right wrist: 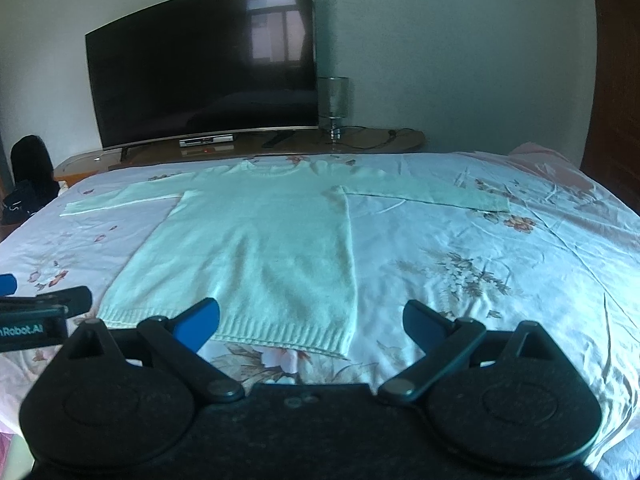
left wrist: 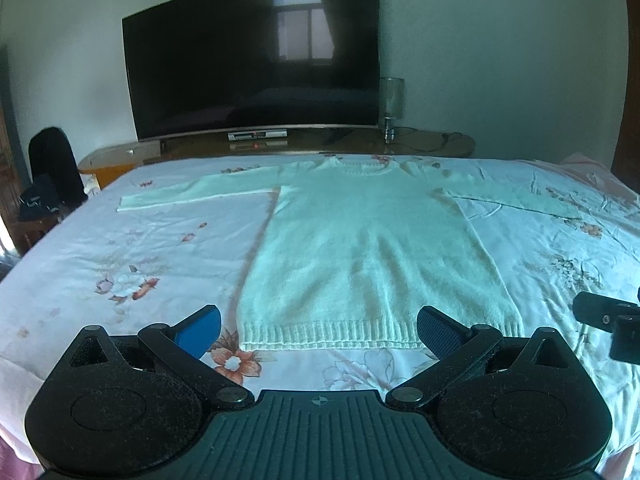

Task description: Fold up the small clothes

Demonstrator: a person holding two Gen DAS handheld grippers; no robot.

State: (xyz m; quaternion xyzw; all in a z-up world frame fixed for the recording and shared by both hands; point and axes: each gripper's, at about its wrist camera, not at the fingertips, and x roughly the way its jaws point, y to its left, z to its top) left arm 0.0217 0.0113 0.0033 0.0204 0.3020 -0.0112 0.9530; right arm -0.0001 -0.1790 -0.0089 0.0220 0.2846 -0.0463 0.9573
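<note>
A pale mint knitted sweater (left wrist: 368,240) lies flat on the bed, neck toward the far edge, both sleeves spread out sideways, ribbed hem nearest me. My left gripper (left wrist: 319,332) stands open just short of the hem, its blue pads on either side of the hem's width, holding nothing. In the right wrist view the same sweater (right wrist: 256,248) lies left of centre. My right gripper (right wrist: 311,322) is open and empty over the hem's right corner. The right gripper's black body (left wrist: 608,330) shows at the right edge of the left wrist view.
The bed has a white floral sheet (left wrist: 132,264) with creases on the right side. Behind the bed stands a low wooden cabinet (left wrist: 432,142) with a large dark television (left wrist: 256,60), a set-top box and a glass lamp (left wrist: 391,108). A dark bag (left wrist: 52,168) sits at far left.
</note>
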